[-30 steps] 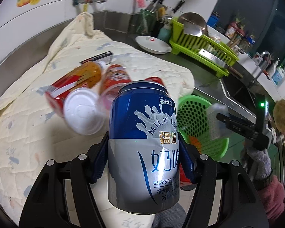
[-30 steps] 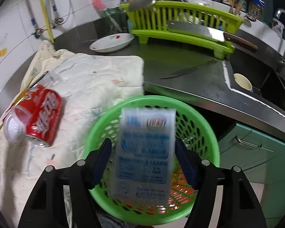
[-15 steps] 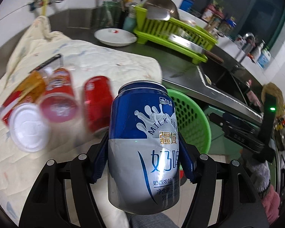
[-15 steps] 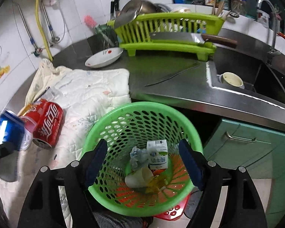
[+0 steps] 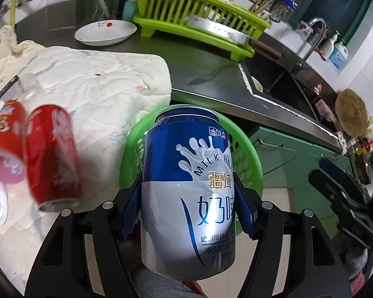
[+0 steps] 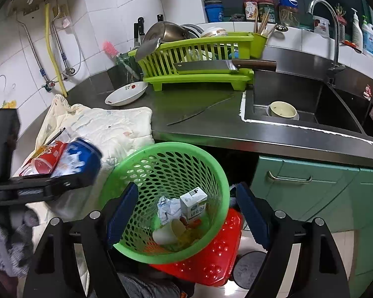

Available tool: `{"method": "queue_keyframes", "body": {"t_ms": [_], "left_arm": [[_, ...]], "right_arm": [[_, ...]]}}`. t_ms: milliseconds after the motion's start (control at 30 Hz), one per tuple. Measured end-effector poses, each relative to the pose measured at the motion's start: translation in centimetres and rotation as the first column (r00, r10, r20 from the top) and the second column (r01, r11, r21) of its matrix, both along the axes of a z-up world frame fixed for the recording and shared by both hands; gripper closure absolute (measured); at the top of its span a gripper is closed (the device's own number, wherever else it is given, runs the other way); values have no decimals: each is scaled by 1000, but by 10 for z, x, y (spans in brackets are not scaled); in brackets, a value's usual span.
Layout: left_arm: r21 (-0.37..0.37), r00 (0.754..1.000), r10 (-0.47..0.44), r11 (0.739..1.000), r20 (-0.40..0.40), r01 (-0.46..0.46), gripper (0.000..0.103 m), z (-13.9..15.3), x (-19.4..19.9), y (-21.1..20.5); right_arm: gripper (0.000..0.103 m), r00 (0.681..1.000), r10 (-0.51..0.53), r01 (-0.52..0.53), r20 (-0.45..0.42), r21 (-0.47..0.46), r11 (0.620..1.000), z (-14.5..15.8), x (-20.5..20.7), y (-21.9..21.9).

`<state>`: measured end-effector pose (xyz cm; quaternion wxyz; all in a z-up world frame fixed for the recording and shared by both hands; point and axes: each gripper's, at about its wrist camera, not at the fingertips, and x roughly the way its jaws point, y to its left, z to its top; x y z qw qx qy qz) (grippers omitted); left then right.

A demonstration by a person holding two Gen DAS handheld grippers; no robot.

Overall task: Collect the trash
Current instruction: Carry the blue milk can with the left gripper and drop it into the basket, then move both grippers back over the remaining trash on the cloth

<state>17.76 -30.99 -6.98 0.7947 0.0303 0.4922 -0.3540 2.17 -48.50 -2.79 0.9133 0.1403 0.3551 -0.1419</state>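
**Milk-beer can carried to the basket; right tongs empty**

- Left tongs [image 5: 189, 211] clamp the blue-and-silver can [image 5: 189, 188] across its lower body, one blue pad on each side wall. Can fills centre frame in the left wrist view, upright between the pads, long axis running bottom to top of frame, lid end [image 5: 186, 114] pointing away from the camera.
- In the right wrist view the same can [image 6: 79, 159] shows at left of frame, tilted, its lid end toward the green basket [image 6: 136, 159] and just short of the rim.
- Handling, as a judgement: thin metal, smooth and glossy, likely light if drained. Stiff enough round the wall but would dent under a hard squeeze; slick surface could slide in the pads. Mid-body grip across the round, as now, looks the sound place.
- Right tongs [image 6: 186, 216] hang over the basket mouth, jaws opening, nothing between the pads. Below them in the basket: a small carton [image 6: 194, 202], crumpled wrapper [image 6: 167, 208], a pale cup [image 6: 166, 233].
- Still on the quilted cloth [image 5: 99, 79] at left of frame: a red can [image 5: 53, 156] on its side, blurred, with other red containers beside it. Cloth covers the bench [image 5: 211, 82].
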Motion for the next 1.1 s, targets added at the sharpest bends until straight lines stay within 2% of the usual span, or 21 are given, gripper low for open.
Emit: {"method": "queue_keyframes", "body": {"t_ms": [233, 300, 367, 500, 600, 900, 1100], "left_arm": [[38, 1000, -20, 999, 4, 19, 37, -14, 14, -28], [28, 1000, -29, 999, -3, 29, 30, -15, 16, -31], [24, 999, -30, 999, 25, 30, 25, -14, 16, -34], [-9, 999, -28, 1000, 17, 28, 25, -13, 17, -30], [-9, 998, -24, 1000, 50, 25, 25, -8, 11, -22], [-25, 990, 34, 999, 134, -31, 25, 19, -13, 34], [-18, 974, 138, 990, 180, -137, 25, 30, -20, 92]], "right_arm": [[25, 1000, -2, 3, -10, 24, 1000, -11, -5, -6], [25, 1000, -8, 9, -14, 26, 1000, -14, -6, -7], [25, 1000, -9, 9, -14, 36, 999, -17, -7, -9], [25, 1000, -16, 17, -22, 42, 999, -21, -7, -9], [25, 1000, -9, 10, -20, 42, 999, -20, -6, -6], [25, 999, 48, -49, 13, 36, 998, -5, -2, 23], [25, 992, 125, -126, 27, 35, 991, 4, 17, 56]]}}
